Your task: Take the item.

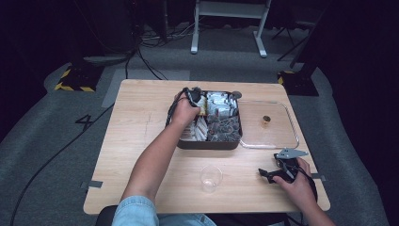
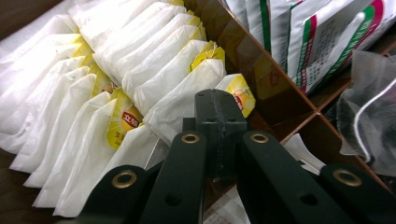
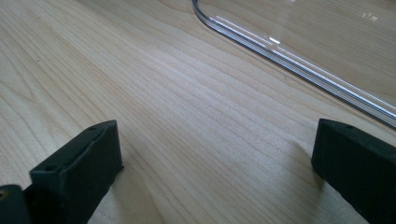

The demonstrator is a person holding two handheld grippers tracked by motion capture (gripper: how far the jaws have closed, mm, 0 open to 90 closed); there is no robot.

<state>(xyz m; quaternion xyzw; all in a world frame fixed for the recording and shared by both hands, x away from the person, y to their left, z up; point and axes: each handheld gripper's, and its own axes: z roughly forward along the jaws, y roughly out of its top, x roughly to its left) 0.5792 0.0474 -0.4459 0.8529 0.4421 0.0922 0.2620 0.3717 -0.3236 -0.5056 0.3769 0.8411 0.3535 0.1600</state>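
A dark compartment box point(image 1: 209, 143) stands mid-table. My left gripper point(image 1: 193, 94) reaches into its far-left compartment. In the left gripper view the left gripper point(image 2: 219, 100) is shut, jaws pressed together, its tip against a row of white tea sachets point(image 2: 159, 74) with yellow tags. Whether a sachet is pinched is hidden. My right gripper point(image 1: 266, 174) rests on the table at the front right. In its own view the right gripper point(image 3: 215, 140) is open, jaws wide apart over bare wood.
A clear lid point(image 1: 282, 136) with a small brown knob point(image 1: 266, 120) lies right of the box; its rim point(image 3: 289, 63) runs ahead of the right jaws. A clear plastic cup point(image 1: 210, 178) stands near the front edge. Foil packets point(image 2: 317, 42) and mesh bags point(image 2: 369, 116) fill neighbouring compartments.
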